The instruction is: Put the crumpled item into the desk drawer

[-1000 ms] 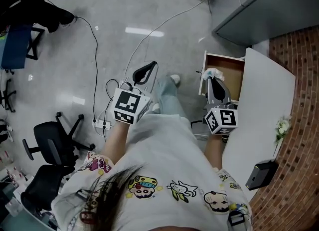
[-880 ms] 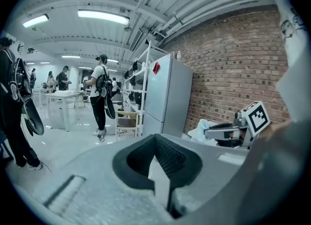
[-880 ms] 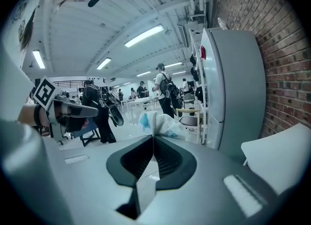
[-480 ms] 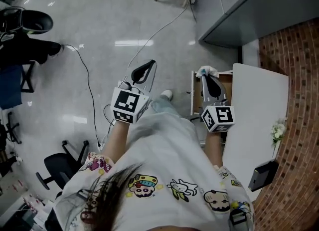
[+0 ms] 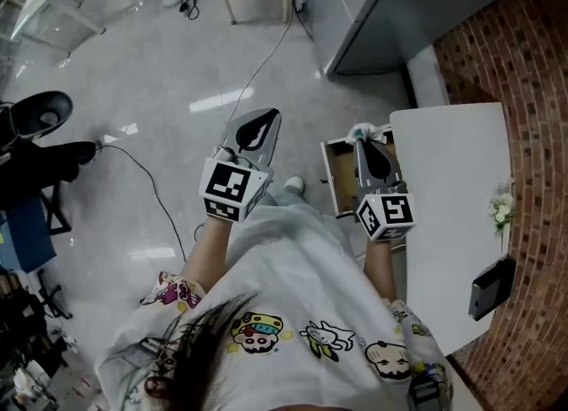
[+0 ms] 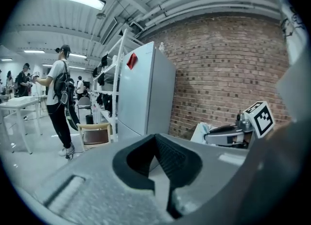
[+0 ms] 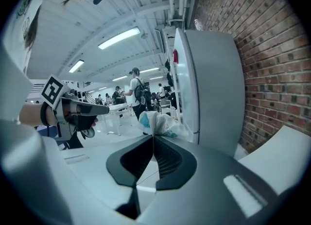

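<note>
Left gripper [image 5: 271, 117], right gripper [image 5: 367, 144]: two; crumpled item [image 5: 359, 130]: one; drawer [image 5: 340, 178]: one; phone [image 5: 493, 287]: probably one.

— Where's the drawer [image 5: 339, 178]?
— Pulled out at the left side of the table [image 5: 453, 178]. The crumpled item [image 5: 366, 130] sits over its far end, at the tip of the right claw [image 5: 364, 140].
— And the left claw [image 5: 266, 118]?
— Further left, above the floor [image 5: 133, 63], apart from the drawer.
</note>
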### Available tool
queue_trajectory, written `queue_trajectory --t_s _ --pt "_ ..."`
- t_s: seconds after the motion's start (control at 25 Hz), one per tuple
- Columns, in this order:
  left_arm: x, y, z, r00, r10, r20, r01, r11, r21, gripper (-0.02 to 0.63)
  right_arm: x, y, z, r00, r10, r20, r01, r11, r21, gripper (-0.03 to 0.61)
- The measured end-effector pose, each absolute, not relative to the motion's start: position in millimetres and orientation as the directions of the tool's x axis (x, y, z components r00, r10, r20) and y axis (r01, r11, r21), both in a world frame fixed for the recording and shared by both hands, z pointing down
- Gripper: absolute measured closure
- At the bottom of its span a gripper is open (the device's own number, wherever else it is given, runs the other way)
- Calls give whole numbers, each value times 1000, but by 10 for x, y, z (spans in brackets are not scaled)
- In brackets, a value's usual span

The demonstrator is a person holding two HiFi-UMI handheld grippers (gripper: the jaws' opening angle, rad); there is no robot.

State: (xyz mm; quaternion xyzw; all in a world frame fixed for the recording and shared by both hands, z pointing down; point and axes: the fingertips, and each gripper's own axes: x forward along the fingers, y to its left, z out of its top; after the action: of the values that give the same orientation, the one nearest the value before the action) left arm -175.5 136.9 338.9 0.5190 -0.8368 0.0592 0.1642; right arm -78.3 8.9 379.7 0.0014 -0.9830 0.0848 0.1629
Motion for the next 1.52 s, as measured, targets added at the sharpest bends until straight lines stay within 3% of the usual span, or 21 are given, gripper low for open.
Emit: queue_trajectory --t_s 0.16,0.36,0.76,1.16,1.52 --pt "-1658 898 3373 -200 -922 333 -969 236 71 617 -432 -114 3791 -925 -192 327 -253 955 -155 560" --pt "-1504 480 3349 -56 -939 339 -993 88 80 617 -143 -327 3797 -881 -317 352 -389 908 -156 560" --pt "-1206 -228 3462 352 -876 330 -936 -337 104 617 400 -402 3892 -656 -649 386 -733 669 -121 560" --pt "-941 -430 3610 614 -701 363 -778 -614 131 617 694 -106 4022 -413 -797 441 -906 409 -109 560" --pt "-698 -385 3893 691 -597 407 -700 -692 175 617 776 68 4252 -342 -803 488 -937 330 -113 560"
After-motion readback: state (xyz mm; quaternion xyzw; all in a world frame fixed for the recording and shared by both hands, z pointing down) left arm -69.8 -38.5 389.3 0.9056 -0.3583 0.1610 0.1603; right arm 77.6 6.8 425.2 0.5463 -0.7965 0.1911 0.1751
